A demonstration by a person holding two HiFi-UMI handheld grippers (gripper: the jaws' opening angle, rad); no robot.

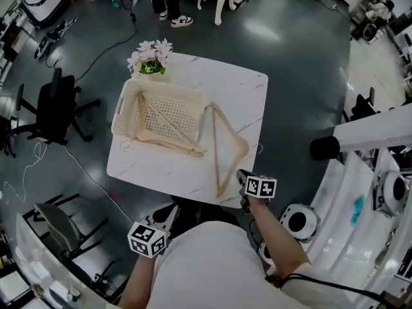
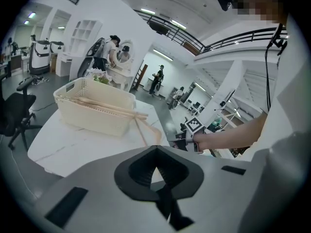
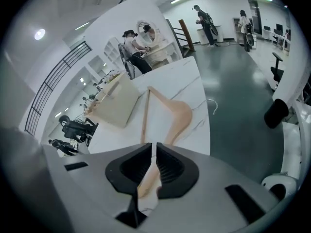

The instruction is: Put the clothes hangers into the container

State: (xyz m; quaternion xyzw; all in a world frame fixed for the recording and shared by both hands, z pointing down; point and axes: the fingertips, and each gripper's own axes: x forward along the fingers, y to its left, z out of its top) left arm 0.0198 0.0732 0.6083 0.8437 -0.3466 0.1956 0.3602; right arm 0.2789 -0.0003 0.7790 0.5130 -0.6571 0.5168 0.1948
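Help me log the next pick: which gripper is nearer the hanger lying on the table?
Right. The right gripper is at the near end of the hanger; the left gripper hangs off the near edge of the table, short of it.

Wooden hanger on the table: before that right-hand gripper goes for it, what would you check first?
1. The wooden hanger lies flat on the table: ok.
2. The right gripper is lined up with its near end: ok.
3. Right jaws wide enough to take it: not ok, barely apart.
4. Room in the basket: ok, though a second hanger already lies in it.
5. The left gripper is out of the way: ok, shut and empty.
6. Far end free of the basket's rim: cannot tell.
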